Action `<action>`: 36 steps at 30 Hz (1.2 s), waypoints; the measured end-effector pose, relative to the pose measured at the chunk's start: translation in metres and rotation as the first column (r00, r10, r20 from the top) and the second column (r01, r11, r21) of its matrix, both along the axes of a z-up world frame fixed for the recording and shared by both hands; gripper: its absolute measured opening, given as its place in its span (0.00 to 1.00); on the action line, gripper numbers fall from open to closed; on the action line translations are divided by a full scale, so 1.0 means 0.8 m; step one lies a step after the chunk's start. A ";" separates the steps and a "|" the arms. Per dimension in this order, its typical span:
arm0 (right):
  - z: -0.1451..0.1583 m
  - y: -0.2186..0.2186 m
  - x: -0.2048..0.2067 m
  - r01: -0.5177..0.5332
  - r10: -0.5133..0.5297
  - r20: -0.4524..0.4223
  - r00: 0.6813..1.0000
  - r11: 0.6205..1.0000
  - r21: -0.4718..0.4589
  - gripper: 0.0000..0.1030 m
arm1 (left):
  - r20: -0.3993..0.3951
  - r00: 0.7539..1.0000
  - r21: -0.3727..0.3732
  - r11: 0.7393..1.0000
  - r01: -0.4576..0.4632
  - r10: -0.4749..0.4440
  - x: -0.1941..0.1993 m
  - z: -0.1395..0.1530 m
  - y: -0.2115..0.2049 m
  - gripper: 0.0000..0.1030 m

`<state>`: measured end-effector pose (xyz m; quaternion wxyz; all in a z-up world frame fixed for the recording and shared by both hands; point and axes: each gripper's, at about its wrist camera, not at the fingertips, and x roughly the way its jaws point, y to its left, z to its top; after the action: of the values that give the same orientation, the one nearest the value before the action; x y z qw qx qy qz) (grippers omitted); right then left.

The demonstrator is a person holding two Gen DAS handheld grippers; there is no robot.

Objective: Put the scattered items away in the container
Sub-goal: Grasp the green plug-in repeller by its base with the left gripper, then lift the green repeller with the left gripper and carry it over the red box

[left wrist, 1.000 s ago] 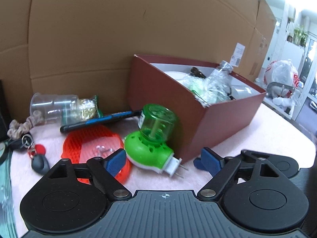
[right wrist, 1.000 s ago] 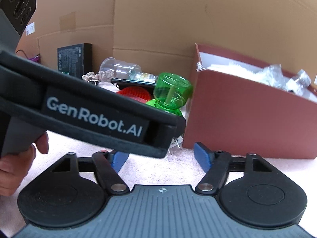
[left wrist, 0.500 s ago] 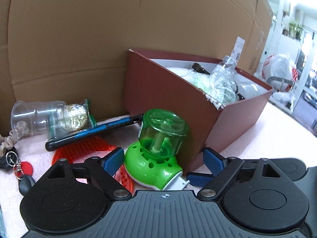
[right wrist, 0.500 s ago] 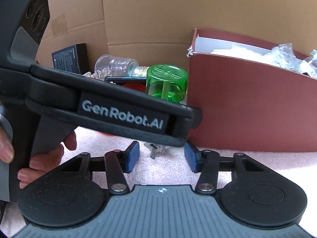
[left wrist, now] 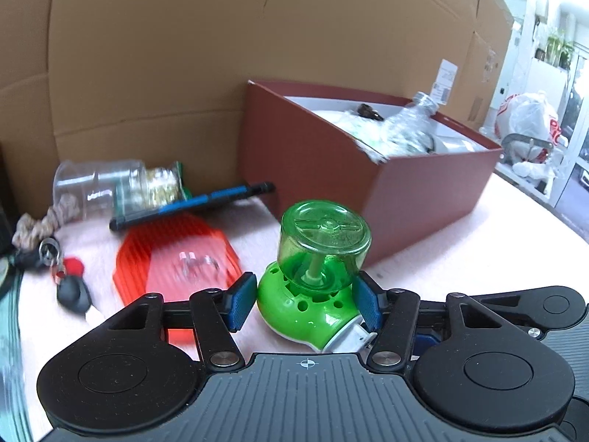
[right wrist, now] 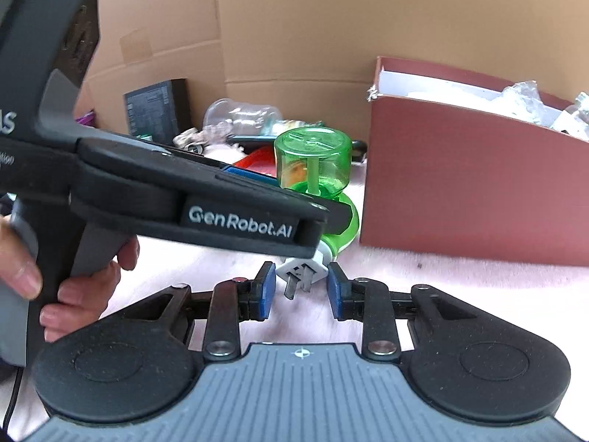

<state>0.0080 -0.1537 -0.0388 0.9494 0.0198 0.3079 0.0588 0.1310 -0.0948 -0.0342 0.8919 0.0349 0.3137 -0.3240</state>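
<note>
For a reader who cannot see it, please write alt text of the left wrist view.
The left tongs are closing around a green plug-in vaporizer lying on the pink table. Behind it stands an open red box with a crumpled clear bottle inside; an orange lid lies to the left.

I see a glossy, translucent green plastic plug-in vaporizer [left wrist: 313,276], a matt maroon cardboard box [left wrist: 423,191], a ribbed shiny orange plastic lid [left wrist: 176,254], and fuzzy pink cloth [left wrist: 478,250] underneath.

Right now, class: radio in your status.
Left tongs closing round green plug-in vaporizer. Right tongs closing, plug between. Red box beside it.
</note>
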 end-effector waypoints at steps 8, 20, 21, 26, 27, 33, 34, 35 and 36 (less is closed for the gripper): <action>-0.001 0.007 -0.065 -0.058 0.058 -0.019 0.998 0.998 -0.012 0.32 | -0.032 0.999 -0.012 1.000 0.002 -0.003 -0.080 0.001 0.005 0.64; 0.004 0.015 -0.102 -0.024 0.026 0.035 0.999 0.998 -0.051 0.54 | -0.121 0.991 -0.049 0.997 -0.056 0.050 -0.080 -0.007 0.011 0.84; 0.004 0.016 -0.099 -0.025 0.027 0.038 0.999 0.998 -0.054 0.54 | -0.126 0.991 -0.050 0.998 -0.047 0.040 -0.079 -0.007 0.010 0.83; 0.002 0.018 -0.082 -0.027 0.029 0.033 0.999 0.998 -0.063 0.56 | -0.119 0.993 -0.028 0.999 -0.021 0.018 -0.076 -0.009 0.000 0.79; 0.001 0.018 -0.080 -0.027 0.029 0.031 0.999 0.998 -0.062 0.56 | -0.120 0.993 -0.027 0.999 -0.022 0.019 -0.074 -0.009 -0.001 0.79; -0.001 0.013 -0.068 -0.026 0.026 0.015 1.000 1.000 -0.011 0.60 | -0.137 0.991 -0.028 1.000 -0.013 0.009 -0.069 -0.014 -0.002 0.78; -0.002 0.014 -0.066 -0.025 0.025 0.013 1.000 1.000 -0.007 0.60 | -0.137 0.991 -0.028 0.999 -0.015 0.011 -0.069 -0.014 -0.002 0.78; -0.002 0.014 -0.066 -0.026 0.026 0.013 1.000 1.000 -0.007 0.61 | -0.139 0.990 -0.029 0.999 -0.016 0.012 -0.068 -0.015 -0.001 0.78; -0.002 0.015 -0.065 -0.027 0.027 0.014 1.000 1.000 -0.009 0.61 | -0.144 0.990 -0.030 0.999 -0.015 0.010 -0.067 -0.015 -0.001 0.77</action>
<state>-0.0441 -0.1416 -0.0403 0.9507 0.0109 0.3018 0.0705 0.0773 -0.0958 -0.0464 0.8694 -0.0042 0.3722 -0.3250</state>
